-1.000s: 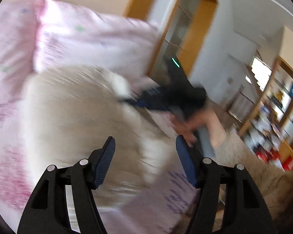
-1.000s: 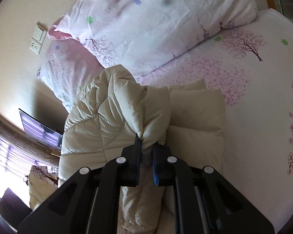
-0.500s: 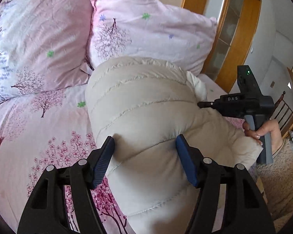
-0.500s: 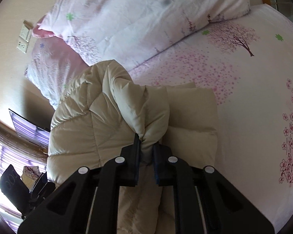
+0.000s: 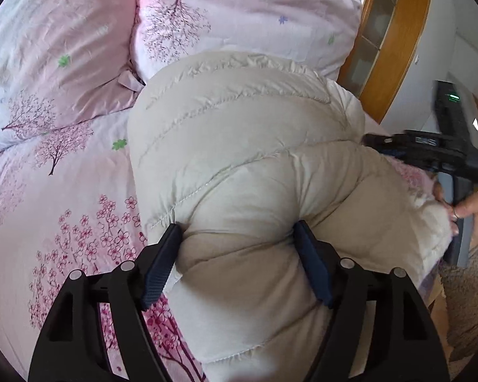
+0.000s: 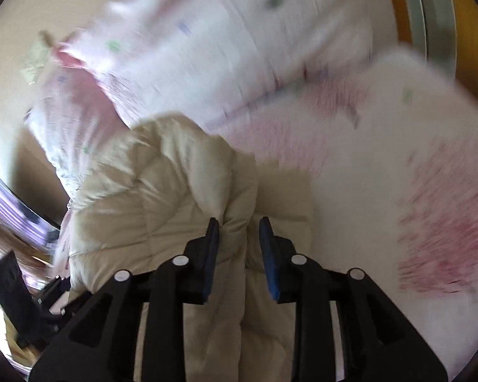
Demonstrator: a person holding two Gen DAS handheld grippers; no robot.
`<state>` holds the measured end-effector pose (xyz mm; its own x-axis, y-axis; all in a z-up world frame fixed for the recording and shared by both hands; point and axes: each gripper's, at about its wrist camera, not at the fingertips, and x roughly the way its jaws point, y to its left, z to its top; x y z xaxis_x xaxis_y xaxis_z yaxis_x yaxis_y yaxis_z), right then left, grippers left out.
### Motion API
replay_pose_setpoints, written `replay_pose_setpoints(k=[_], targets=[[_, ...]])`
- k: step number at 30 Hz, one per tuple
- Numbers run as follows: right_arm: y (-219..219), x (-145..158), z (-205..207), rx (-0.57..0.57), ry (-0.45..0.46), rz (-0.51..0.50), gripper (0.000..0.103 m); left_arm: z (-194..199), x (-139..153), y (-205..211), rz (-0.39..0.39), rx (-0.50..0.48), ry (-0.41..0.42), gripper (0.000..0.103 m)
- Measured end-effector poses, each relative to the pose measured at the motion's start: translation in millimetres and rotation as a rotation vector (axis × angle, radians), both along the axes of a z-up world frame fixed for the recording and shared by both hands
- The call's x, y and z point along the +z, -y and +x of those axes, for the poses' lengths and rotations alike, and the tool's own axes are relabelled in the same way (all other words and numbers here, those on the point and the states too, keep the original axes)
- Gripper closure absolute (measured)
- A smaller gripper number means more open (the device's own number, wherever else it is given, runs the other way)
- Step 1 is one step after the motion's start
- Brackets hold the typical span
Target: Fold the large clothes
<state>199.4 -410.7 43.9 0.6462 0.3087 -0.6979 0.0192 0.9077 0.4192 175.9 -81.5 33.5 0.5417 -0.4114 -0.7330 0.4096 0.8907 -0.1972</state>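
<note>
In my left wrist view, two pink blossom-print pillows (image 5: pixel 149 28) fill the upper left and top centre, leaning over the pink floral bedsheet (image 5: pixel 63 197) that runs down the left side. The cream quilted down jacket (image 5: pixel 255 165) lies bunched across the centre of the frame on that sheet. My left gripper (image 5: pixel 237 262) sits at bottom centre with its jaws spread wide, the blue pads (image 5: pixel 157 265) pressing into a fat roll of the jacket on either side. At the right edge my right hand (image 5: pixel 471 210) holds the handle of the other tool beside the jacket's far end, with a wooden door frame (image 5: pixel 395 47) above it at upper right.

In my right wrist view, blurred by motion, the pillows (image 6: pixel 207 57) cross the upper left. The jacket (image 6: pixel 162 197) occupies the lower left and centre. My right gripper (image 6: pixel 239 248) at bottom centre has its jaws parted, a fold of the jacket standing between them without being pinched. The bedsheet (image 6: pixel 398 191) spreads over the right half.
</note>
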Motion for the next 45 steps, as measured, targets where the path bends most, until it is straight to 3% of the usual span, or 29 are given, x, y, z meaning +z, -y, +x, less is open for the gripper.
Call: replay_pose_setpoints(k=[2, 5, 10, 15, 20, 25, 27, 29, 31, 36, 37, 39, 40, 41, 45], targets=[[-9, 22, -25, 0.052, 0.092, 0.004, 0.075, -3, 5, -8, -0.033, 0.006, -0.002, 0.03], [-31, 33, -54, 0.18, 0.145, 0.012, 0.075, -17, 13, -16, -0.077, -0.001, 0.017, 0.03], [-65, 11, -75, 0.291, 0.095, -0.072, 0.075, -49, 19, -13, -0.073, -0.069, 0.06, 0.03], [-63, -24, -80, 0.258, 0.017, -0.093, 0.078, -53, 4, -8, -0.024, -0.086, 0.04, 0.03], [-46, -53, -85, 0.209, -0.018, -0.008, 0.078, -44, -20, -3, -0.011, -0.09, -0.009, 0.025], [-35, -54, -83, 0.197, -0.073, 0.043, 0.078, -46, -22, 4, 0.034, -0.108, 0.006, 0.023], [-28, -38, -75, 0.201, -0.088, 0.073, 0.073, -45, -12, -2, 0.017, -0.109, 0.022, 0.023], [-17, -22, -70, 0.167, -0.046, 0.118, 0.048, -39, 2, -12, 0.003, -0.081, 0.06, 0.023], [-1, -6, -52, 0.083, 0.0, 0.145, 0.037, -28, 11, -17, 0.008, -0.046, 0.08, 0.023], [25, -10, 9, -0.018, -0.05, 0.258, 0.037, 14, 16, -17, 0.001, 0.0, 0.062, 0.023], [24, -13, 17, -0.02, -0.065, 0.281, 0.038, 22, 15, -16, -0.001, 0.008, 0.052, 0.023], [22, -19, 33, -0.019, -0.083, 0.295, 0.052, 34, 13, -13, -0.011, 0.012, 0.036, 0.023], [20, -21, 35, -0.017, -0.079, 0.293, 0.077, 41, 11, -12, -0.008, 0.018, 0.032, 0.023], [18, -22, 38, -0.013, -0.072, 0.288, 0.085, 47, 10, -11, -0.007, 0.023, 0.026, 0.023], [15, -29, 41, -0.072, -0.094, 0.15, 0.089, 58, 7, -5, -0.012, 0.016, 0.014, 0.023]])
